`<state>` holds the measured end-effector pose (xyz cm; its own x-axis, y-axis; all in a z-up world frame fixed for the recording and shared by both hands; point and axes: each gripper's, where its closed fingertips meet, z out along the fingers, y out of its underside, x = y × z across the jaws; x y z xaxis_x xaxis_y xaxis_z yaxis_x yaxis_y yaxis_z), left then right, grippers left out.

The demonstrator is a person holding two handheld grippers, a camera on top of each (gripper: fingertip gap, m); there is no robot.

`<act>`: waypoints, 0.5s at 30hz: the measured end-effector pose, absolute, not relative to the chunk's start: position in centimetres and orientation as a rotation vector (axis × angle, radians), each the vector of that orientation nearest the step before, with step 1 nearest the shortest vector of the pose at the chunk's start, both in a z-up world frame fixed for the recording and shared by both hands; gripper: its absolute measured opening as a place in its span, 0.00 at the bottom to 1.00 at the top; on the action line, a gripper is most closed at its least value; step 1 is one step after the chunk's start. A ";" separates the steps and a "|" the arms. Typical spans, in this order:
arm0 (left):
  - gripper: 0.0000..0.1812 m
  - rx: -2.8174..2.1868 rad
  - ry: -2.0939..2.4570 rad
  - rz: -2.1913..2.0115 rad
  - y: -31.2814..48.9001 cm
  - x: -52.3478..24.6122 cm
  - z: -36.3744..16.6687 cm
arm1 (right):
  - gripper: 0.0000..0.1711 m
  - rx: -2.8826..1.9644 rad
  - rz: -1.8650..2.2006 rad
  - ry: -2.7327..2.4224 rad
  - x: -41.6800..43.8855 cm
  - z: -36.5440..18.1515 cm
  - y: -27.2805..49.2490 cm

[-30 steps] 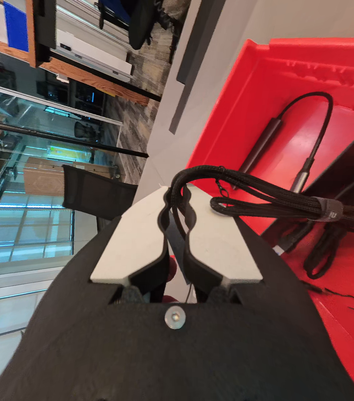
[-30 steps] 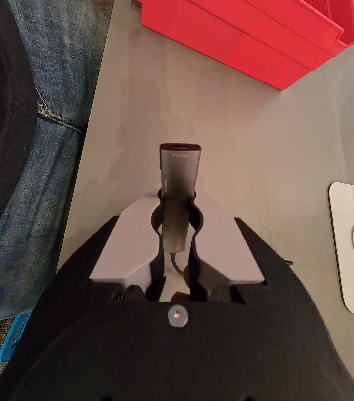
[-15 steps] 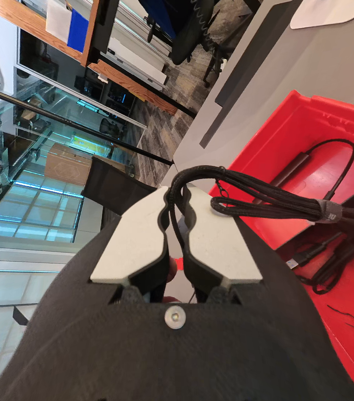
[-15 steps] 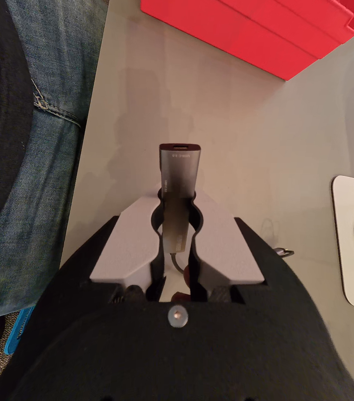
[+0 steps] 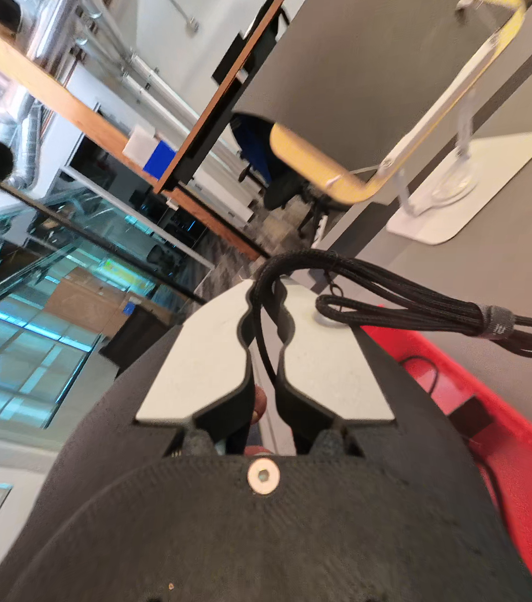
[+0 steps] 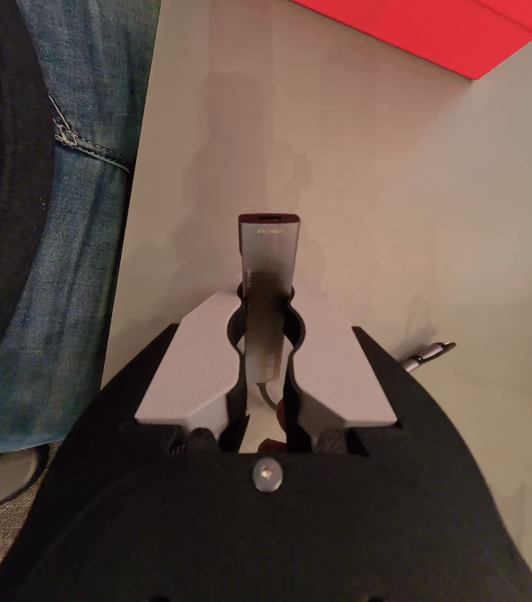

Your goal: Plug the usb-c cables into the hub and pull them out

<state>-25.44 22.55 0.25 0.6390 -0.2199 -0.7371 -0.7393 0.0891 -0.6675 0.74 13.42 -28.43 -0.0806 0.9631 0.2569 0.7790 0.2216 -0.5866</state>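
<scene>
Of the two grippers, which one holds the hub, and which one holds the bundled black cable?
The right gripper holds the grey hub, its port end pointing away over the table. The left gripper is shut on the braided black cable bundle.

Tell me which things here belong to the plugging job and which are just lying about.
For the job:
- bundled black braided cable, in the left gripper
- grey USB-C hub, in the right gripper

Lying about:
- red bin
- white stand base
- loose grey plug on the table
</scene>
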 end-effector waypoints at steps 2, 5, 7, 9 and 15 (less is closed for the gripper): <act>0.04 -1.446 0.888 0.392 22.5 -22.3 0.2 | 0.08 -1.635 0.399 -1.922 1.0 -28.8 13.4; 0.04 -1.422 0.958 0.284 22.7 -17.6 -0.9 | 0.08 -1.710 0.406 -1.954 1.7 -29.7 13.4; 0.04 -1.415 0.998 0.217 22.9 -14.8 -1.8 | 0.08 -1.753 0.393 -1.959 2.2 -30.3 13.7; 0.05 -1.403 1.035 0.169 23.0 -12.3 -2.7 | 0.08 -1.790 0.408 -1.966 2.6 -31.0 13.7; 0.05 -1.383 1.114 0.077 23.3 -7.3 -5.8 | 0.14 -1.830 0.435 -1.935 3.0 -31.8 14.2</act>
